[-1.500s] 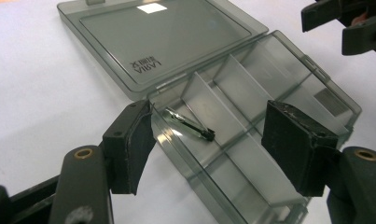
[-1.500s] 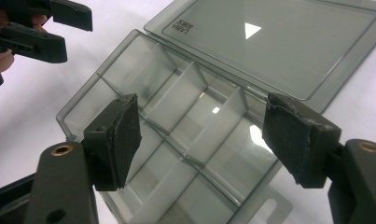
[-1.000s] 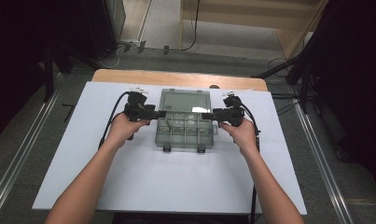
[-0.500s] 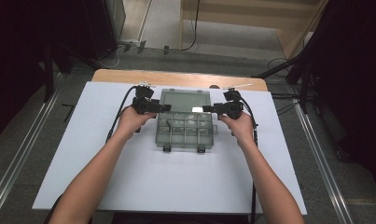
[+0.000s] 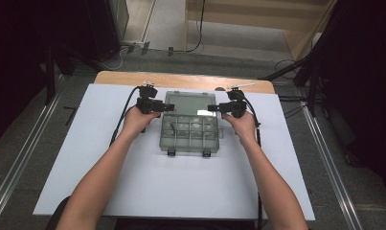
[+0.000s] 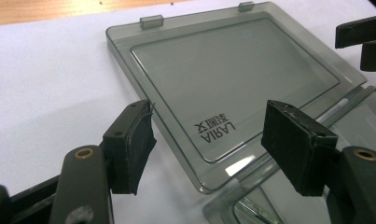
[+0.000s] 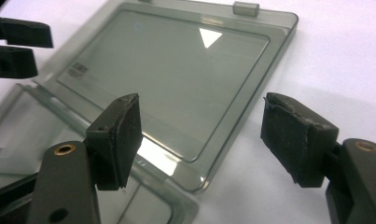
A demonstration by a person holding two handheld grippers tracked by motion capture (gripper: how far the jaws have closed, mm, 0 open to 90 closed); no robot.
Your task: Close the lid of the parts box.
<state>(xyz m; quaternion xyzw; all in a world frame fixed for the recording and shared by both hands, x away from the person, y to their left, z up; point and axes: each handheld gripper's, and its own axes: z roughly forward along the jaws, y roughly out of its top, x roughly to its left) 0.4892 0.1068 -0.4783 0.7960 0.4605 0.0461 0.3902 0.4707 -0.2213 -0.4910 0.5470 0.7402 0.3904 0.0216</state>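
A smoky clear compartment box (image 5: 189, 135) lies open on the white board (image 5: 133, 191), its lid (image 5: 187, 102) folded back flat on the far side. My left gripper (image 5: 158, 106) reaches in at the lid's left edge, and my right gripper (image 5: 210, 108) at its right edge. In the left gripper view my left gripper (image 6: 209, 123) stands open, astride the near corner of the lid (image 6: 232, 70), pads off it. In the right gripper view my right gripper (image 7: 202, 116) is open over the opposite near corner of the lid (image 7: 176, 65). Each view shows the other gripper's jaws across the lid.
The white board rests on a wooden table (image 5: 181, 79) whose far edge shows behind the box. Two black latches (image 5: 171, 152) hang at the box's front. Cables trail from both grippers. Dark stands and floor rails flank the table.
Both hands have slid away from me along the box's sides, from beside the compartments to the lid's edges, and sunk a little. The box has not moved.
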